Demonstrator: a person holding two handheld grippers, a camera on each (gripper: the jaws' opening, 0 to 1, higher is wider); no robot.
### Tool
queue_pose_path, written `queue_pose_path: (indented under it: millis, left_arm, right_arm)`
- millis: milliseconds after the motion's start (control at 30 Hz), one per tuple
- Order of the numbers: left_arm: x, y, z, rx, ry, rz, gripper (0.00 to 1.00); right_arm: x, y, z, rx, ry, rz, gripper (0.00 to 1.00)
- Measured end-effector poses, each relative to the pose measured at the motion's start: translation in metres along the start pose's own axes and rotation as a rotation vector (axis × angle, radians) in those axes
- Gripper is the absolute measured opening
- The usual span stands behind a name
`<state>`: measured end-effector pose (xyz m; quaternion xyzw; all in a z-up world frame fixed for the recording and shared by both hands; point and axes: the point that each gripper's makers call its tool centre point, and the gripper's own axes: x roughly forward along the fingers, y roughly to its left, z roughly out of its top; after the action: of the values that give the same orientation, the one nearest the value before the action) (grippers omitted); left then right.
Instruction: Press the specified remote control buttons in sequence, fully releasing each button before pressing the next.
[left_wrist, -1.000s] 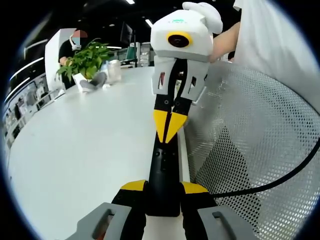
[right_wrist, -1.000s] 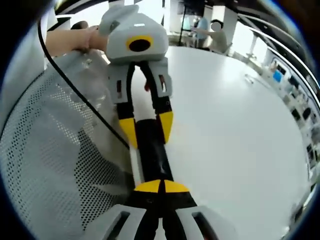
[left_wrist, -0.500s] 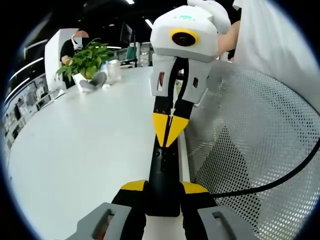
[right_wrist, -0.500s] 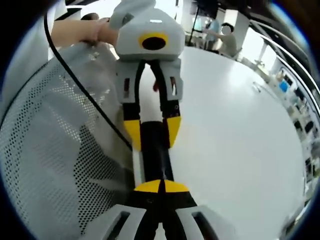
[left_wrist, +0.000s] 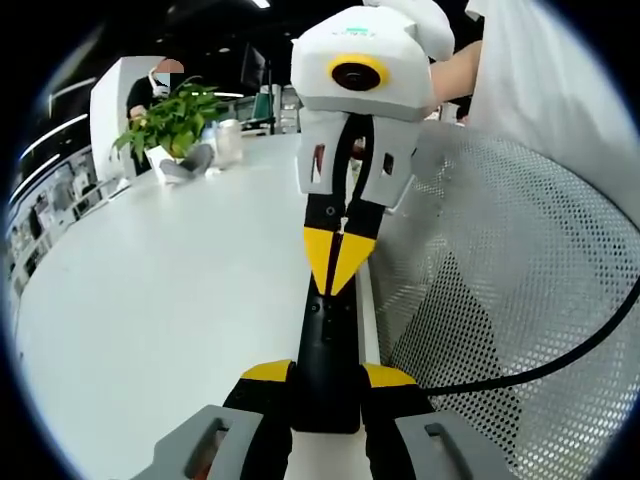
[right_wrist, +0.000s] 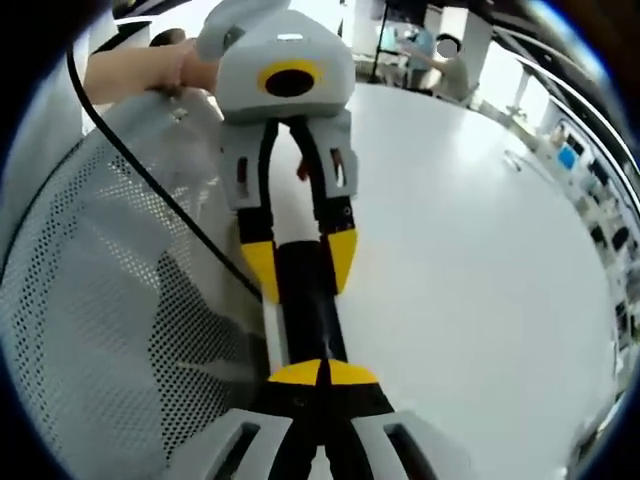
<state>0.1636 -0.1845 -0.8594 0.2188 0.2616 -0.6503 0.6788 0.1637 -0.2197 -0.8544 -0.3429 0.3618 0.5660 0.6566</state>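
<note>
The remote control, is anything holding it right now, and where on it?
The left gripper clamps the black remote control by its near end, jaws on either side. The right gripper, jaws shut, touches its top with its tips.

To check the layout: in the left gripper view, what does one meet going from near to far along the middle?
Left claw shut on the black remote control → right claw closed, tips over the remote → potted plant far behind.

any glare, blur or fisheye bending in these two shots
Left gripper view: the white table reads evenly lit and sharp, its far edge bowed by the fisheye; the potted plant is crisp against a dark background. Right gripper view: windows behind blow out to white, the table looks washed bright, and the mesh panel curves strongly toward the rim.
</note>
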Motion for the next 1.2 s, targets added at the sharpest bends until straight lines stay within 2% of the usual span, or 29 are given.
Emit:
queue_pose_path:
  millis: [367,433,467,533,767,1200]
  left_arm:
    - [0.000,0.000,0.000,0.002,0.002,0.000,0.25]
    - [0.000,0.000,0.000,0.001,0.002,0.000,0.25]
    - [0.000,0.000,0.000,0.002,0.003,0.000,0.25]
    - [0.000,0.000,0.000,0.006,0.004,0.000,0.25]
    - [0.000,0.000,0.000,0.005,0.006,0.000,0.25]
    - [0.000,0.000,0.000,0.009,0.010,-0.001,0.25]
  right_arm:
    - [0.002,0.005,0.006,-0.103,-0.004,-0.061,0.00]
    - [0.002,0.008,0.008,-0.111,-0.012,-0.044,0.00]
    - [0.004,0.015,0.011,-0.077,-0.031,-0.012,0.00]
    - [0.004,0.013,0.010,-0.127,-0.009,-0.043,0.00]
    - [0.004,0.014,0.009,-0.119,-0.005,-0.036,0.00]
    - [0.006,0.016,0.008,-0.189,0.025,-0.014,0.00]
